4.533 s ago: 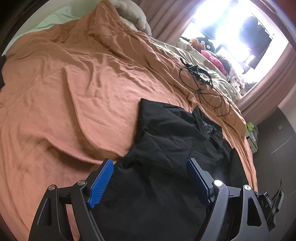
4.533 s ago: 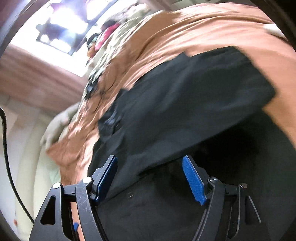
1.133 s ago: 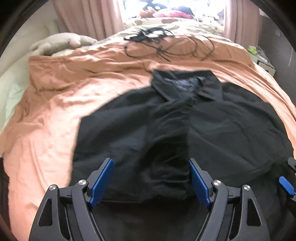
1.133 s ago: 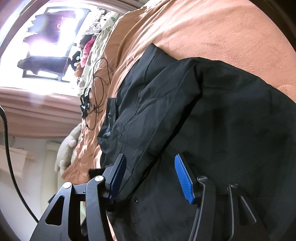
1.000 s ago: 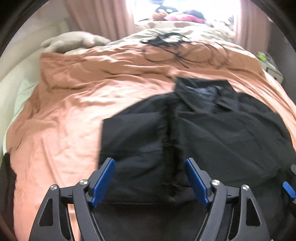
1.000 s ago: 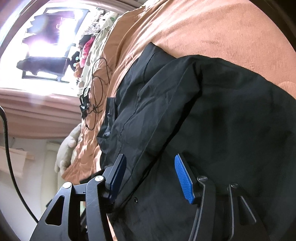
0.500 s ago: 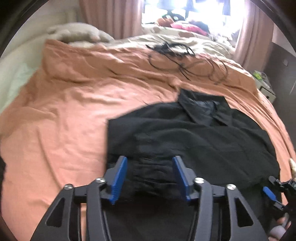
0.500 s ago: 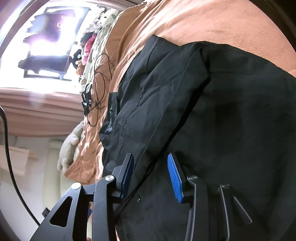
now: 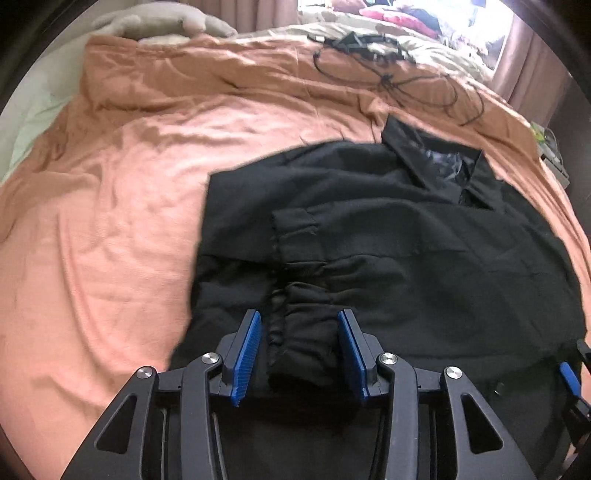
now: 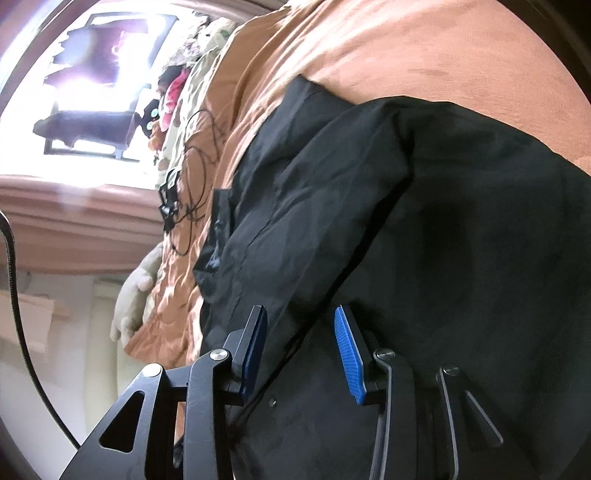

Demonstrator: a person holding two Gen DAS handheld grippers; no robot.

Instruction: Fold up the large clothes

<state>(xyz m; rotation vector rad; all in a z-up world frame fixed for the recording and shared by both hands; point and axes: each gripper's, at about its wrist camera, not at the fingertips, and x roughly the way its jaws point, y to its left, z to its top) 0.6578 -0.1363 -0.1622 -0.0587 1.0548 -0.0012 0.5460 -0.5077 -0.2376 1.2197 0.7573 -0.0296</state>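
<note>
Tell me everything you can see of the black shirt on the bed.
The black shirt is a dark, matte woven garment with a collar at its far end and a cuffed sleeve folded across its body. It lies spread, partly folded and wrinkled, on the orange blanket. A bunched fold of it sits between the blue pads of the left claw; the right claw straddles another fold.

1 black collared shirt, 1 orange blanket, 1 tangle of black cable, 1 beige plush toy.
</note>
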